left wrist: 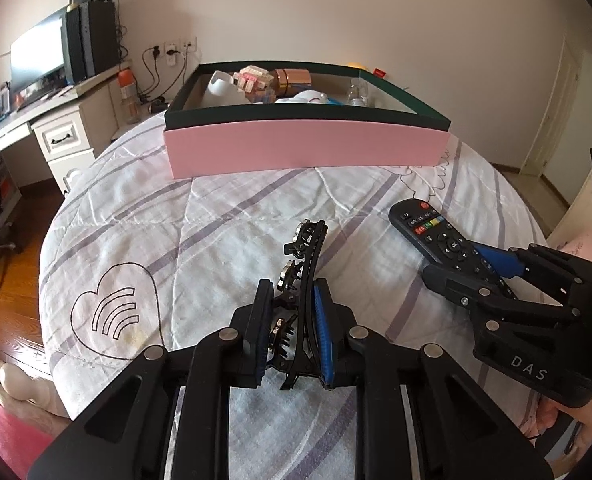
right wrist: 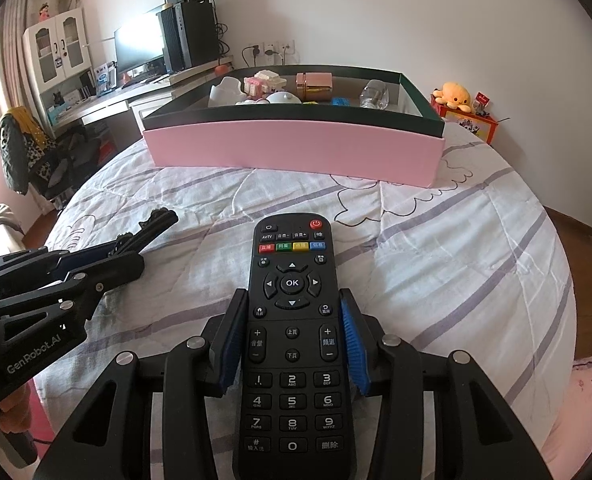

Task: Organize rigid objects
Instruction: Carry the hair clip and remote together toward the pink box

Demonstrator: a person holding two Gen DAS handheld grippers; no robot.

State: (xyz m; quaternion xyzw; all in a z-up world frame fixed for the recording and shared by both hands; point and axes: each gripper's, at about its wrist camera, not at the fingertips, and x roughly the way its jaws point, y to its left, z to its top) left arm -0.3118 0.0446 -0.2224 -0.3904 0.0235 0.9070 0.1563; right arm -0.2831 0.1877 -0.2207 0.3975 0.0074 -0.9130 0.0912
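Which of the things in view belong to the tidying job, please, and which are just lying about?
For the job: hair clip in the left gripper; remote control in the right gripper; pink box holding sorted items.

Lying about: monitor, plush toy, jacket on chair.

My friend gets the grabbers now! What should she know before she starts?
Left gripper: shut on the black hair clip, low over the bed quilt.
Right gripper: shut on the black remote control, buttons facing up.
Pink box with the dark green rim sits ahead on the bed, open, with a building-block toy, a rose-gold case and other small things inside.
Left to do: put the clip and the remote in the box.
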